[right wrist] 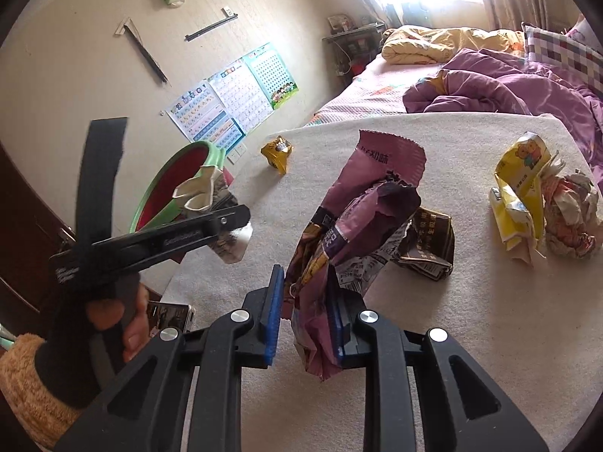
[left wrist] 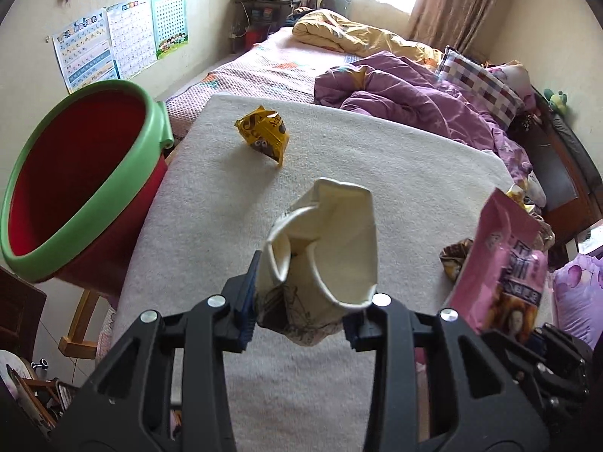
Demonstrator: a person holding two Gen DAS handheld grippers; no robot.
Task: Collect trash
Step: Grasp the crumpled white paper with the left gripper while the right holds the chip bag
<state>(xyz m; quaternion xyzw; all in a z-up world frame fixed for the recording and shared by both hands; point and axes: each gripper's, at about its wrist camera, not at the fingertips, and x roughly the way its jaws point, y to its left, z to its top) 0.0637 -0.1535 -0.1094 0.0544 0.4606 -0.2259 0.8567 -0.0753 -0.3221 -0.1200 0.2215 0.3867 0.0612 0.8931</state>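
The bed point(left wrist: 271, 64) with its purple quilt point(left wrist: 407, 94) fills the far end of the room. In front of it stands the bench point(left wrist: 339, 173) under a white fleecy cover. A red bucket point(left wrist: 75, 173) with a green rim sits off its left edge. The left claw point(left wrist: 301, 309) is clamped on a crumpled white paper cup point(left wrist: 328, 248), held up above the bench near the bucket. The right claw point(right wrist: 307, 316) pinches a pink snack bag point(right wrist: 361, 203), lifted upright off the cover. On the bench lie a yellow wrapper point(right wrist: 520, 196) beside a wad of paper point(right wrist: 573, 211), a dark crumpled wrapper point(right wrist: 426, 245) just behind the pink bag, and a small yellow packet point(left wrist: 265, 133) alone at the far side.
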